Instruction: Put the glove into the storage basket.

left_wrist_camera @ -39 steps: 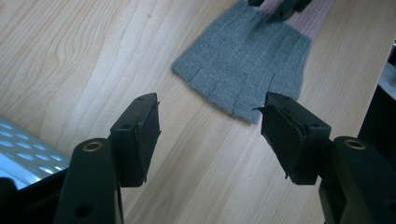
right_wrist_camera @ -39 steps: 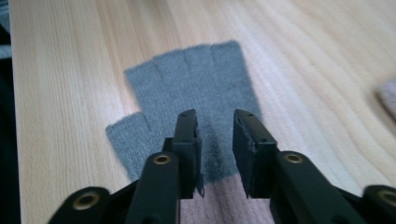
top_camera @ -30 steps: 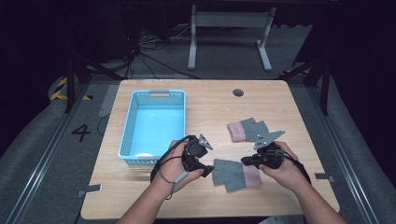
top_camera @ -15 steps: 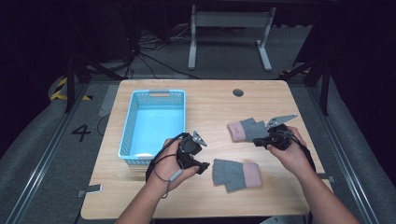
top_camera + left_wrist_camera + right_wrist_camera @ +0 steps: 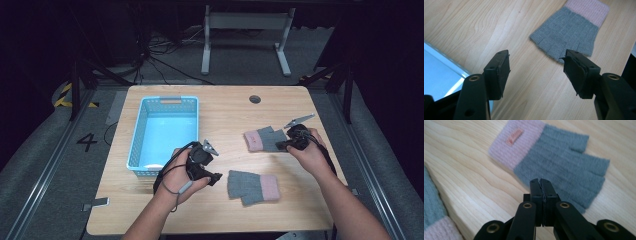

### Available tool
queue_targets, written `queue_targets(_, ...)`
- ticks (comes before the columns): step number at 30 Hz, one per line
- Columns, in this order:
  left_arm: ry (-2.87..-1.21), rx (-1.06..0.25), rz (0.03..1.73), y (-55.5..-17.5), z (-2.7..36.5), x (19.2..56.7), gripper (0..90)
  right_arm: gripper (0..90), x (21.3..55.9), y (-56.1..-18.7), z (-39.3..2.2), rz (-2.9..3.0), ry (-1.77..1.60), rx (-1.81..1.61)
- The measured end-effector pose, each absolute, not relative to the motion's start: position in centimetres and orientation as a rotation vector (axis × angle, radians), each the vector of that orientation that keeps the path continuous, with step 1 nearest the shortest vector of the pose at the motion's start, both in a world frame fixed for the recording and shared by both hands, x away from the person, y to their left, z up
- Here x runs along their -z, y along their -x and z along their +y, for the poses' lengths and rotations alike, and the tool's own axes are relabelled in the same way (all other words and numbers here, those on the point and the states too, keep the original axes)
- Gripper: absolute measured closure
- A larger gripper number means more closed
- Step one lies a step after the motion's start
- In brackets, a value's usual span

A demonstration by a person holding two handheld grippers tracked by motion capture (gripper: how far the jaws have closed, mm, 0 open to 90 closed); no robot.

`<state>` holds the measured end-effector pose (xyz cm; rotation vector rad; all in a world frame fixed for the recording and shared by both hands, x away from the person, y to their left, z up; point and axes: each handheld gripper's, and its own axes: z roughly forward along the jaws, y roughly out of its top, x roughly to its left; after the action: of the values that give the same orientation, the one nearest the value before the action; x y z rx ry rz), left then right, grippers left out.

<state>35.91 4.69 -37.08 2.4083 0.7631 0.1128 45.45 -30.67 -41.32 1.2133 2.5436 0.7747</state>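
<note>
- We hold the left gripper (image 5: 216,177) with its jaws wide apart and nothing between them; the near fingerless glove (image 5: 571,31) lies just ahead of its tips, flat on the wooden table (image 5: 227,107).
- Our right gripper (image 5: 541,185) has its jaws pressed together; whether they pinch the edge of the far fingerless glove (image 5: 554,162) we cannot tell.
- The blue basket (image 5: 145,165), beside the left gripper, holds nothing, so we judge that both gloves are still to be moved.
- The near glove points its finger stubs toward the left gripper, pink cuff away; its long axis runs along that gripper's line.
- The far glove lies across the right gripper's line, cuff to its left.
</note>
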Motion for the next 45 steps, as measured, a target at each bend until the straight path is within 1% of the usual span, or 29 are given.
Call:
queue_targets(9, -2.412, -0.107, 0.767, -35.9, 4.6, 37.1, 38.3, 90.0, 42.7, -45.3, -31.3, 2.584, -1.24, -0.709)
queue_targets(17, -2.415, -0.108, 0.763, -35.9, 4.6, 37.2, 38.2, 90.0, 43.5, -46.1, -31.6, 2.587, -1.259, -0.697)
queue_targets(30, -2.423, -0.101, 0.768, -36.0, 4.6, 37.4, 38.1, 90.0, 43.7, -48.3, -32.7, 2.488, -1.342, -0.738)
queue_targets(36, -2.426, -0.099, 0.766, -36.0, 4.6, 37.4, 38.1, 90.0, 43.4, -48.4, -32.5, 2.494, -1.332, -0.718)
queue_targets(41, -2.433, -0.098, 0.768, -36.0, 4.4, 37.5, 38.2, 90.0, 41.0, -48.0, -29.8, 2.513, -1.233, -0.817)
queue_targets(45, -2.43, -0.101, 0.756, -35.9, 4.4, 37.3, 38.1, 90.0, 39.9, -48.3, -26.8, 2.56, -1.15, -0.826)
